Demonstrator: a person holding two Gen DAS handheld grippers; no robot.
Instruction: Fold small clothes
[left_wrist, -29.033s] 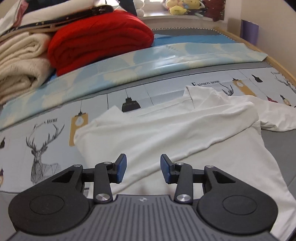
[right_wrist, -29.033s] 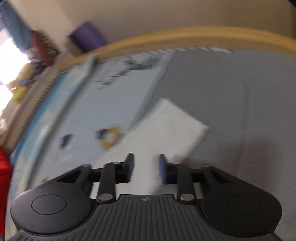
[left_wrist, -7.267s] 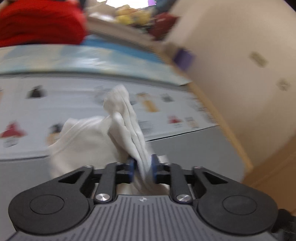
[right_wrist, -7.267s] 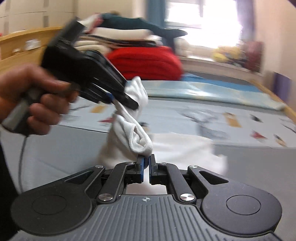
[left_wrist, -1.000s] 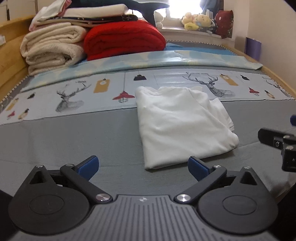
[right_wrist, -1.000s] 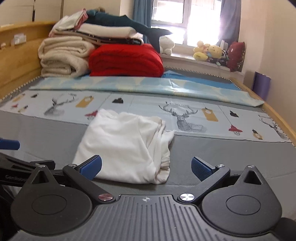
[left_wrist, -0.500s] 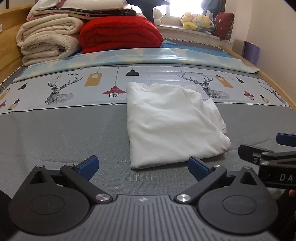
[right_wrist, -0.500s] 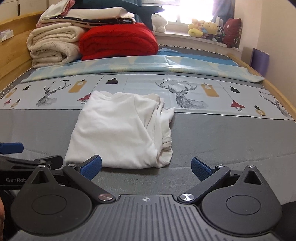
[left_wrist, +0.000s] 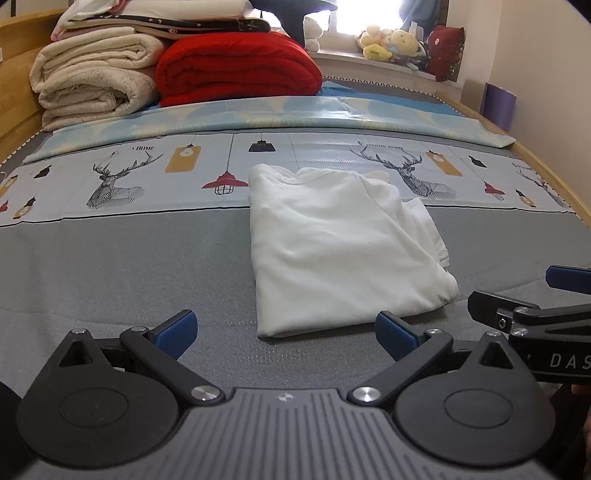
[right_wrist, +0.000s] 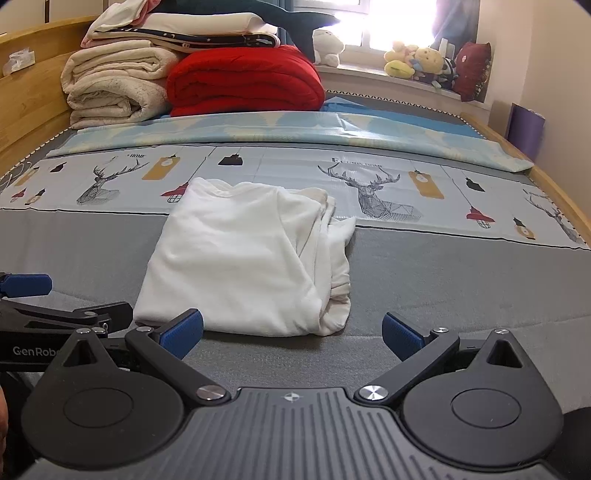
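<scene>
The white garment (left_wrist: 340, 251) lies folded into a rough rectangle on the grey bed cover (left_wrist: 110, 266), its far edge reaching onto the pale printed mat (left_wrist: 147, 173) with deer and lamp drawings. Its right side is the untidy one — layered edges and a loose flap bunch there, seen clearly from the right wrist view (right_wrist: 251, 258), while the left edge runs straight and smooth.

Both grippers are held just short of the garment's near edge, side by side and apart from the cloth. The left gripper (left_wrist: 286, 330) has its blue-padded fingers (left_wrist: 177, 326) spread wide with nothing between them; the near hem of the garment shows in the gap beyond. The right gripper (right_wrist: 291, 330) is likewise spread wide and empty, its fingers (right_wrist: 400, 334) bracketing the near right corner of the fold. Each camera catches the other tool at its frame edge — the right one at the right of the left view (left_wrist: 524, 314).

Further back a light blue patterned sheet (left_wrist: 280, 118) lies folded across the bed. Behind it sit a red blanket (left_wrist: 236, 66) and rolled cream blankets (left_wrist: 92, 81) topped with more folded bedding, against a wooden bed frame (right_wrist: 33, 110). Plush toys (right_wrist: 417, 59) line the bright windowsill.
</scene>
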